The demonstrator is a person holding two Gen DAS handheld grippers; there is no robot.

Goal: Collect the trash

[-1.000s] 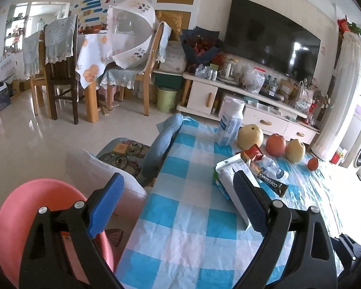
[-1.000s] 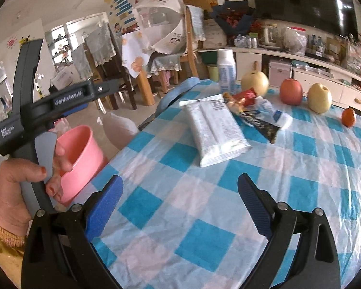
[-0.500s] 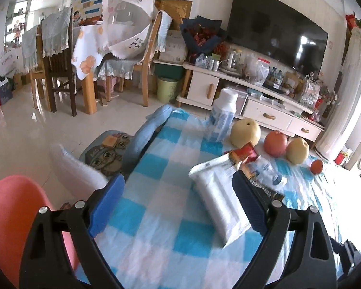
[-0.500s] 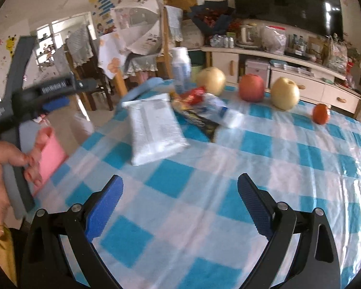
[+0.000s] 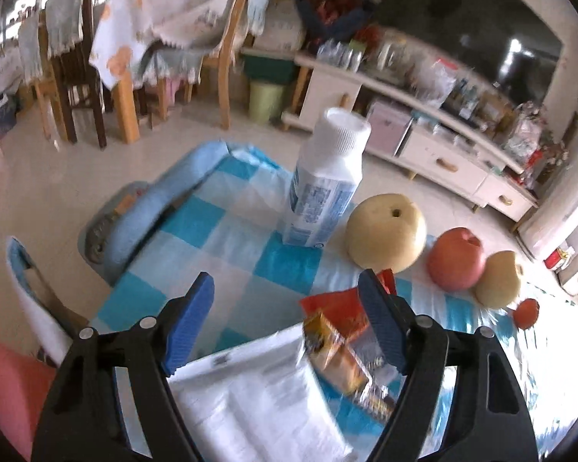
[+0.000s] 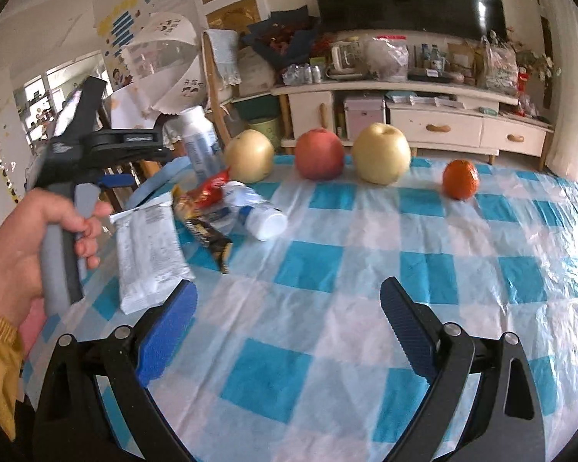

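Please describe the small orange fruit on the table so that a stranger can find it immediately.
On the blue-checked tablecloth, four fruits stand in a row before the TV cabinet. The orange is the rightmost, beside a yellow pear; it is the smallest and the only orange-coloured one.

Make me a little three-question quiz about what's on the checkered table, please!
1. True or false: the upright bottle has its cap on.
2. Which fruit sits farthest to the right in the right wrist view? A) apple B) orange C) pear
3. Fill in: the left claw is open above the white ____.

Key:
1. True. A white cap tops it.
2. B. The orange sits alone, right of the row.
3. Packet. It lies flat beside the red wrapper and a tipped bottle.
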